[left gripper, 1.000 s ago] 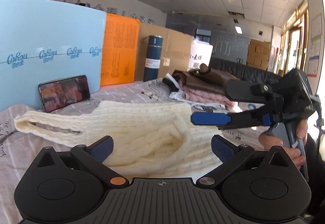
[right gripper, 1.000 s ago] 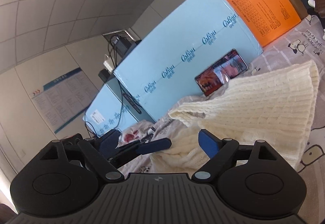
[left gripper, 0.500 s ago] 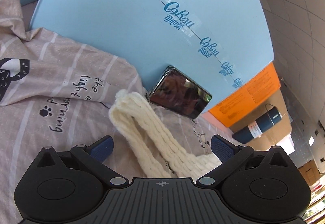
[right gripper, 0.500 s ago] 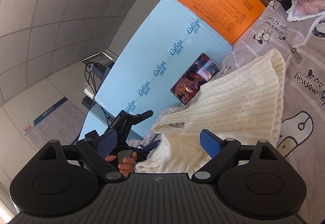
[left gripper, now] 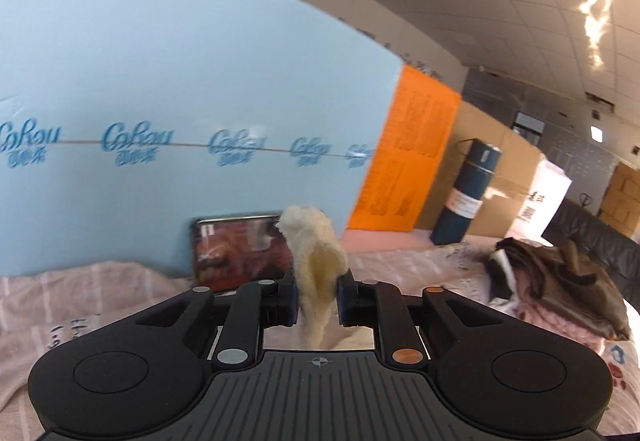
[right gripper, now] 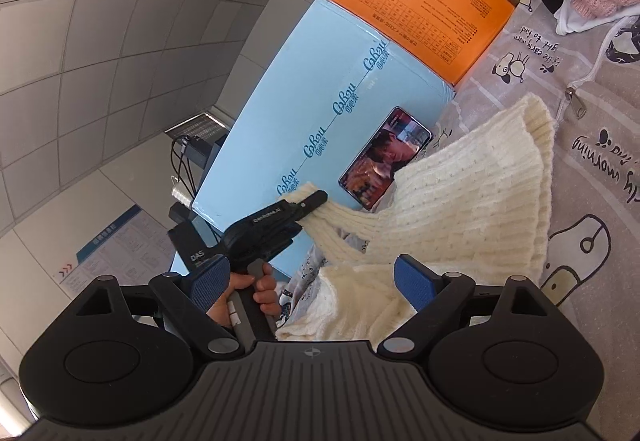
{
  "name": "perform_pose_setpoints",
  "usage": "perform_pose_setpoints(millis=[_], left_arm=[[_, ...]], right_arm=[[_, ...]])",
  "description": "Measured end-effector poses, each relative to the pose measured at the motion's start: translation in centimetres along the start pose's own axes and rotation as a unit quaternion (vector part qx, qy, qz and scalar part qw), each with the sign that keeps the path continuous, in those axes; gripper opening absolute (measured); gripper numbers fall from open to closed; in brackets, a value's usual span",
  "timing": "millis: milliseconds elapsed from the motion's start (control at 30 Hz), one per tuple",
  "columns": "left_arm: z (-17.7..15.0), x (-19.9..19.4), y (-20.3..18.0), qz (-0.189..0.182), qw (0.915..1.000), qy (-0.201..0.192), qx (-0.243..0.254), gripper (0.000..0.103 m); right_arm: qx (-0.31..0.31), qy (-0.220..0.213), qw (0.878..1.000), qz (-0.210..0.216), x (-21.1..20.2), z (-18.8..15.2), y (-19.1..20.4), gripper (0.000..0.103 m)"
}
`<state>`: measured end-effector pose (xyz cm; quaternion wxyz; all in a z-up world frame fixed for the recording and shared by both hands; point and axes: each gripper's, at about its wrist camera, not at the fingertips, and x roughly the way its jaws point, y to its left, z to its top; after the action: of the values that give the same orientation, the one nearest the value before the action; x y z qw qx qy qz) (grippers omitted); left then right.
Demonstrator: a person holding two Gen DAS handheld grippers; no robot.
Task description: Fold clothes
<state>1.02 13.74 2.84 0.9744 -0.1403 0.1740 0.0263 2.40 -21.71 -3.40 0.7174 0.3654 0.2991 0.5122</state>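
Observation:
A cream knit sweater (right gripper: 460, 201) lies on the patterned sheet (right gripper: 592, 169). My left gripper (left gripper: 317, 301) is shut on the end of its sleeve (left gripper: 316, 257), which bunches up between the fingers. In the right wrist view the left gripper (right gripper: 310, 201) holds that sleeve lifted and stretched out to the left of the body. My right gripper (right gripper: 312, 281) is open and empty, its blue pads (right gripper: 412, 283) above the sweater's near folded part.
A phone (right gripper: 384, 157) leans against a light blue foam board (left gripper: 160, 101). An orange board (left gripper: 412, 153), a dark blue bottle (left gripper: 468, 197) and cardboard stand behind. A pile of brown and pink clothes (left gripper: 560, 281) lies at the right.
My left gripper swung to the sleeve end, closed on it and lifted it. My right gripper stayed open and tilted a little over the sweater.

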Motion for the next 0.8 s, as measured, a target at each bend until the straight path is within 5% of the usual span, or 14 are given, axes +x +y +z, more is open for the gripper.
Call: perform_pose_setpoints(millis=[133, 300, 400, 467, 567, 800], left_arm=[[0.0, 0.7, -5.6, -0.066, 0.9932, 0.049, 0.082, 0.017], [-2.0, 2.2, -10.1, -0.088, 0.9661, 0.131, 0.204, 0.019], [-3.4, 2.7, -11.7, -0.095, 0.9467, 0.168, 0.258, 0.052], [-3.5, 2.4, -11.9, -0.121, 0.9452, 0.159, 0.259, 0.079], [-2.5, 1.5, -11.6, -0.137, 0.9495, 0.132, 0.25, 0.081], [-0.8, -2.9, -8.9, -0.079, 0.968, 0.045, 0.234, 0.091]], right_arm=[[0.014, -0.026, 0.999, -0.016, -0.7, 0.2, -0.5, 0.089], [0.025, -0.046, 0.998, -0.018, -1.5, 0.5, -0.8, 0.089], [0.029, -0.05, 0.998, -0.016, -1.7, 0.6, -0.9, 0.089], [0.032, -0.051, 0.998, -0.014, -1.7, 0.6, -0.9, 0.089], [0.037, -0.057, 0.998, -0.013, -1.9, 0.7, -1.0, 0.089], [0.036, -0.064, 0.997, -0.012, -2.2, 0.8, -1.0, 0.09]])
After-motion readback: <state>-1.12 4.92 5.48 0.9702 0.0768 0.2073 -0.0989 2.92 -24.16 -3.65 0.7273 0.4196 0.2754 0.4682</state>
